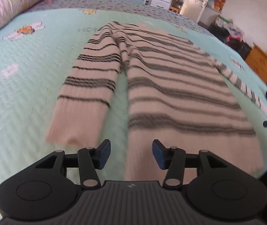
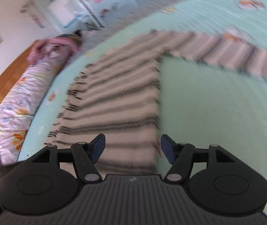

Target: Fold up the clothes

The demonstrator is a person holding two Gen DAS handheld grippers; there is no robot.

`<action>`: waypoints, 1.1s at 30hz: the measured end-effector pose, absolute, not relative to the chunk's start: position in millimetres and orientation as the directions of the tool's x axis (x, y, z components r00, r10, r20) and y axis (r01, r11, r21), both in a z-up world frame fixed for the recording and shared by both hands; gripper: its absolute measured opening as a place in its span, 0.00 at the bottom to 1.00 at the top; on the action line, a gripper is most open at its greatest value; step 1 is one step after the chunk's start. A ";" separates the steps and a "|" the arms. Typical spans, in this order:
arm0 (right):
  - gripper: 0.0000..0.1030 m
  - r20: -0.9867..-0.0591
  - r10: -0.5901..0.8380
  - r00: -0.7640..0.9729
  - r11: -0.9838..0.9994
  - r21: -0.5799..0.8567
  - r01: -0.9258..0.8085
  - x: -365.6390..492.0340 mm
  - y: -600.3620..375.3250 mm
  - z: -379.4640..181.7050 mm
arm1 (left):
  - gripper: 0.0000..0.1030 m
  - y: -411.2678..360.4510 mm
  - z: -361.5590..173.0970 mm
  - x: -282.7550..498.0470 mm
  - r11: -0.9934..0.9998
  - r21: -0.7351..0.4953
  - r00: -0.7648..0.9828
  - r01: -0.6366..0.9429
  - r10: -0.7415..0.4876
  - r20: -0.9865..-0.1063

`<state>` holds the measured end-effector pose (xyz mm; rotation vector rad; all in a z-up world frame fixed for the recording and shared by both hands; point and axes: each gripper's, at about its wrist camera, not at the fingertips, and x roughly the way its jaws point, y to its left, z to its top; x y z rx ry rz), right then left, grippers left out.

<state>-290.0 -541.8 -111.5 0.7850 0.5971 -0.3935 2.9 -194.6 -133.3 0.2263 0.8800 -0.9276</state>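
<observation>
Striped sweater (image 1: pixel 180 93): spread flat on the mint quilt (image 1: pixel 30 78), directly ahead of both claws. One sleeve (image 1: pixel 88 86) is shown lying alongside the body only in the left wrist view; the other sleeve (image 2: pixel 227 50), stretched out to the far right, is seen blurred in the right wrist view. A rolled floral duvet (image 2: pixel 21 97) is noted far left. Left gripper (image 1: pixel 131 154): fingers apart, nothing held, over the hem. Right gripper (image 2: pixel 132 148): fingers apart, nothing held, over the sweater's side edge.

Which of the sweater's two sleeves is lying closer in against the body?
The sleeve on the left in the left wrist view hangs almost alongside the sweater; the other sleeve angles outward across the bedspread.
</observation>
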 end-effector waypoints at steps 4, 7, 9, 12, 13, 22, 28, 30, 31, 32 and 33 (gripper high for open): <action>0.65 -0.653 -0.133 0.746 0.639 0.519 0.568 -316.8 -514.8 -114.8 | 0.54 -182.0 -131.0 -32.9 0.572 -0.044 0.353 0.819 -0.562 -0.748; 0.65 -0.699 -0.177 0.693 0.737 0.372 0.564 -317.4 -476.9 -112.0 | 0.56 -175.2 -133.5 -48.0 0.539 0.046 0.387 0.841 -0.539 -0.748; 0.65 -0.726 -0.226 0.650 0.818 0.221 0.531 -311.6 -443.7 -112.7 | 0.56 -173.7 -136.2 -57.0 0.517 0.098 0.408 0.850 -0.530 -0.744; 0.65 -0.729 -0.363 0.580 0.888 -0.083 0.452 -297.5 -391.1 -119.2 | 0.57 -175.5 -143.0 -66.6 0.506 0.157 0.439 0.848 -0.505 -0.743; 0.64 -0.722 -0.406 0.560 0.887 -0.163 0.432 -293.6 -379.9 -123.5 | 0.57 -176.6 -145.7 -69.4 0.502 0.175 0.447 0.847 -0.495 -0.745; 0.64 -0.674 -0.576 0.463 0.813 -0.414 0.409 -283.0 -359.7 -148.5 | 0.57 -177.5 -156.1 -76.3 0.547 0.163 0.472 0.821 -0.490 -0.733; 0.64 -0.639 -0.641 0.426 0.766 -0.496 0.408 -277.2 -359.6 -156.3 | 0.57 -174.8 -156.3 -77.2 0.580 0.140 0.484 0.803 -0.497 -0.720; 0.64 -0.615 -0.658 0.434 0.752 -0.512 0.415 -276.3 -359.2 -154.0 | 0.57 -173.1 -154.1 -75.8 0.597 0.121 0.486 0.793 -0.501 -0.716; 0.64 -0.608 -0.667 0.431 0.745 -0.525 0.413 -276.0 -359.2 -153.9 | 0.57 -171.8 -153.3 -74.7 0.602 0.108 0.482 0.791 -0.505 -0.716; 0.64 -0.604 -0.673 0.427 0.739 -0.538 0.405 -276.0 -358.9 -154.1 | 0.57 -170.3 -152.7 -74.3 0.604 0.093 0.474 0.791 -0.510 -0.718; 0.64 -0.608 -0.672 0.423 0.740 -0.549 0.389 -277.0 -357.8 -155.3 | 0.57 -168.9 -152.0 -75.3 0.603 0.086 0.470 0.793 -0.515 -0.717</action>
